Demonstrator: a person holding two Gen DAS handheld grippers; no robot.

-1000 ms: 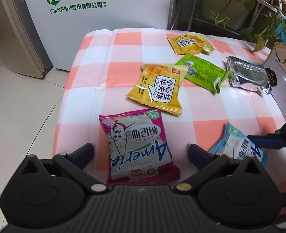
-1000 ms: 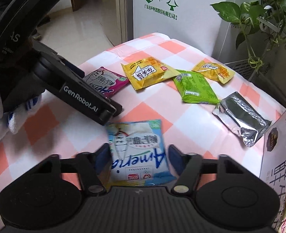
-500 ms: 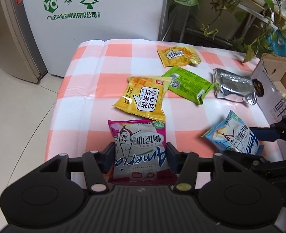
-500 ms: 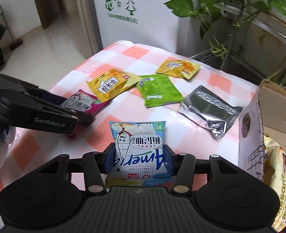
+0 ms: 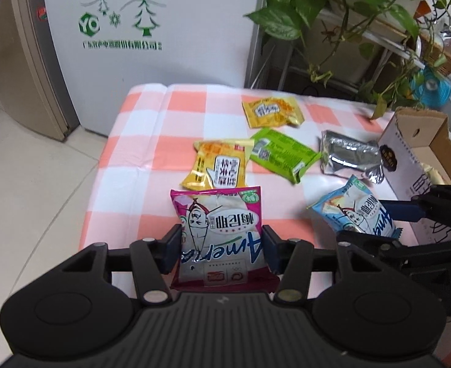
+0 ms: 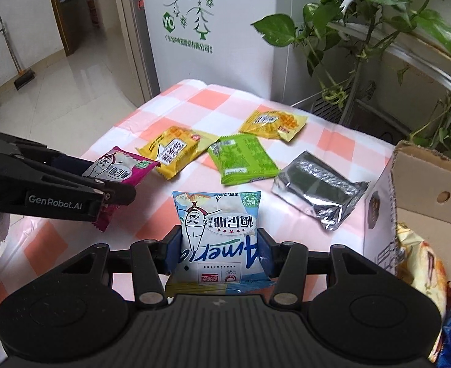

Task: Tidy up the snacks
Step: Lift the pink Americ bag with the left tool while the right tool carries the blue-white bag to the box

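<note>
Left wrist view: left gripper (image 5: 220, 250) has just closed, pads clamped on both sides of the pink snack bag (image 5: 220, 236), lifted over the near left part of the checked tablecloth (image 5: 151, 128). Right gripper (image 5: 378, 230) at the right edge grips the blue snack bag (image 5: 352, 205).

Right wrist view: right gripper (image 6: 217, 253) narrowly set, clamped on the blue snack bag (image 6: 217, 230), raised off the cloth beside the cardboard box (image 6: 421, 184). Yellow, green and silver packs lie toward the far edge.

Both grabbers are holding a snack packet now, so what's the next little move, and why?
Probably swing the right gripper, shut on the blue packet, toward the open cardboard box beside it. The box already holds snacks, and the left gripper pinches the pink packet, which could follow.
</note>
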